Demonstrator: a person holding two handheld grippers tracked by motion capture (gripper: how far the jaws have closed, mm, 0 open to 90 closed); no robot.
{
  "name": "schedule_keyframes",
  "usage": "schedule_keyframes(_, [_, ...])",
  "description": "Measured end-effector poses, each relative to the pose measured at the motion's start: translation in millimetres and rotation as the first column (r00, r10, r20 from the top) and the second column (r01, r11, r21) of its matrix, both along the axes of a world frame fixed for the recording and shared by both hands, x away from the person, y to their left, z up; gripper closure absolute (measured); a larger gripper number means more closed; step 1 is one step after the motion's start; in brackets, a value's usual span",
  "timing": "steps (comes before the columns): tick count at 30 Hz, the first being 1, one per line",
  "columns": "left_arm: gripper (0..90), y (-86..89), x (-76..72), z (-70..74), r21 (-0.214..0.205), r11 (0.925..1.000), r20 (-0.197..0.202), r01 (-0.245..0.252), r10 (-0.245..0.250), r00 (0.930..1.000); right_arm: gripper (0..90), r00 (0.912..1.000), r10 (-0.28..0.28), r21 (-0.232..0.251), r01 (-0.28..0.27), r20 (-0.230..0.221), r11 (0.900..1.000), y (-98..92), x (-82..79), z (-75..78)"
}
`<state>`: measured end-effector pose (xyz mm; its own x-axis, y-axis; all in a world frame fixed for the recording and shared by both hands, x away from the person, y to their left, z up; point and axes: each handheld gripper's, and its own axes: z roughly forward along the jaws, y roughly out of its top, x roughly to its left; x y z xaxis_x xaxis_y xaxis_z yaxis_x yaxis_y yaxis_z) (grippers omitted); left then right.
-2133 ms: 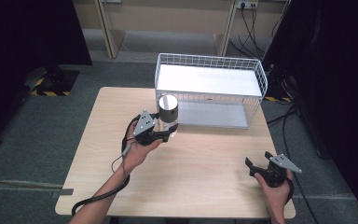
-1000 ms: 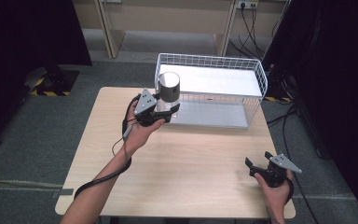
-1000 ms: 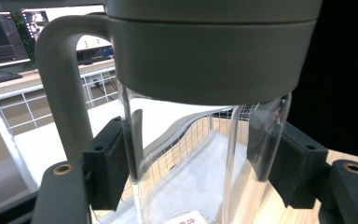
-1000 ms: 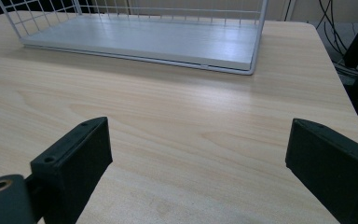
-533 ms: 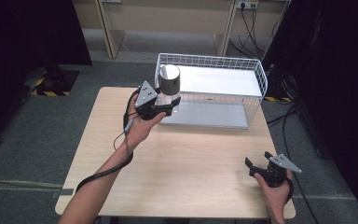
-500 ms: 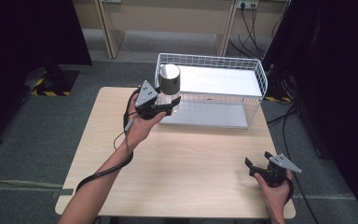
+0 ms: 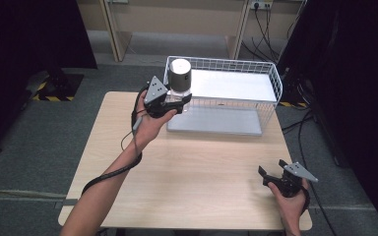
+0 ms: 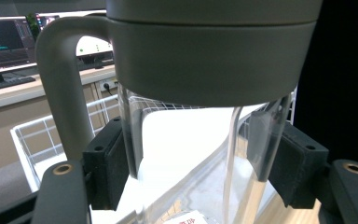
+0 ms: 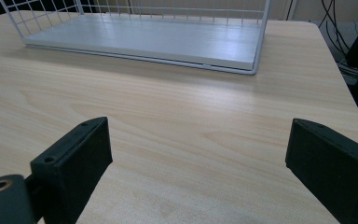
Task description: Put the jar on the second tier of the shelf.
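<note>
At basket's left rim: left gripper [image 7: 179, 101] jaws clamped on clear jug [image 7: 179, 81]; wire basket [image 7: 270, 81] behind
Right gripper [image 7: 275, 178]: jaws wide apart, holding nothing; above desk [image 7: 202, 167]

Cup [image 8: 186, 154] clear glossy plastic, prob. matt grey lid [image 8: 209, 46]; basket [image 7: 270, 81] white wire; table [image 9: 177, 121] pale wood-grain, smooth.

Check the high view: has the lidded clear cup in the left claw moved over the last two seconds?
Yes. The cup has risen and gone forward from the table to the wire basket's near-left top rim.
</note>
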<state>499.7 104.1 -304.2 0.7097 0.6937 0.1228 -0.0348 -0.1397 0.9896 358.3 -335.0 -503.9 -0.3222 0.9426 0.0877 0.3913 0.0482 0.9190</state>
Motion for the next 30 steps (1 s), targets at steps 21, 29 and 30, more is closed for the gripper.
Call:
schedule_keyframes(21, [30.2,-2.2,25.9,11.1,0.000,0.9960,-0.008,-0.089,0.089,0.9960,7.2,1.0000,0.003,0.002,-0.003,0.000,1.0000,0.0,0.1,0.0])
schedule_keyframes(29, [30.2,-4.0,36.8,14.4,0.002,0.9920,-0.016,-0.126,0.126,0.9919,7.2,1.0000,0.004,0.003,-0.004,0.000,1.0000,-0.4,0.2,0.0])
schedule_keyframes(30, [30.2,-4.4,37.7,14.8,0.004,0.9917,-0.017,-0.128,0.128,0.9916,7.2,1.0000,0.004,0.003,-0.004,0.000,1.0000,-0.5,0.3,-0.1])
